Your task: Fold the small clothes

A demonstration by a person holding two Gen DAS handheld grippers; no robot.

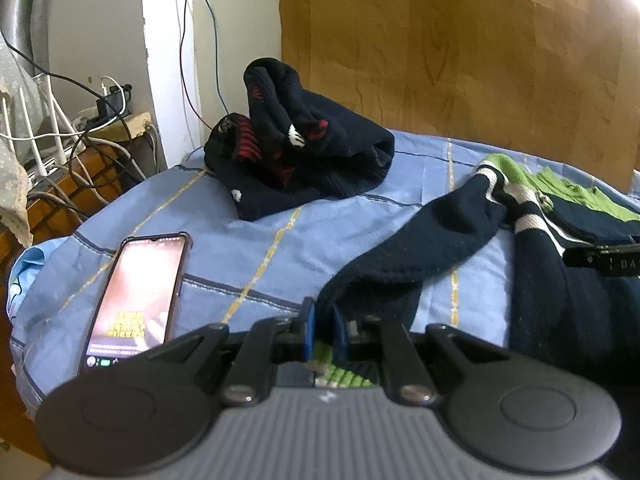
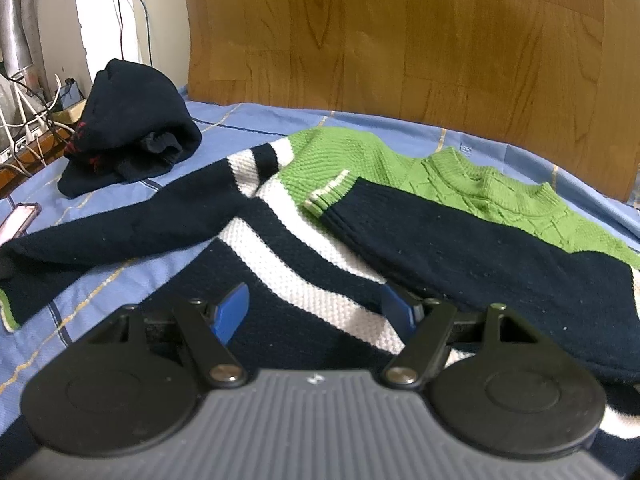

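Dim soft indoor light, fisheye-bent edges, slight blur, dark vignetted corners

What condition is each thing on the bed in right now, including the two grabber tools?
Striped sweater: spread flat, one sleeve folded across the chest, the other stretched out sideways.
Dark sweater: bunched in a heap, unfolded.
Phone: lying face up, screen lit.
Left gripper: shut on the outstretched sleeve's cuff.
Right gripper: open over the sweater body.

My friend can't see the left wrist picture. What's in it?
The left gripper has its jaws shut on the cuff of a navy sweater sleeve stretched across a blue bed sheet. A lit phone lies to the left, and a crumpled dark sweater sits farther back near a wooden headboard.
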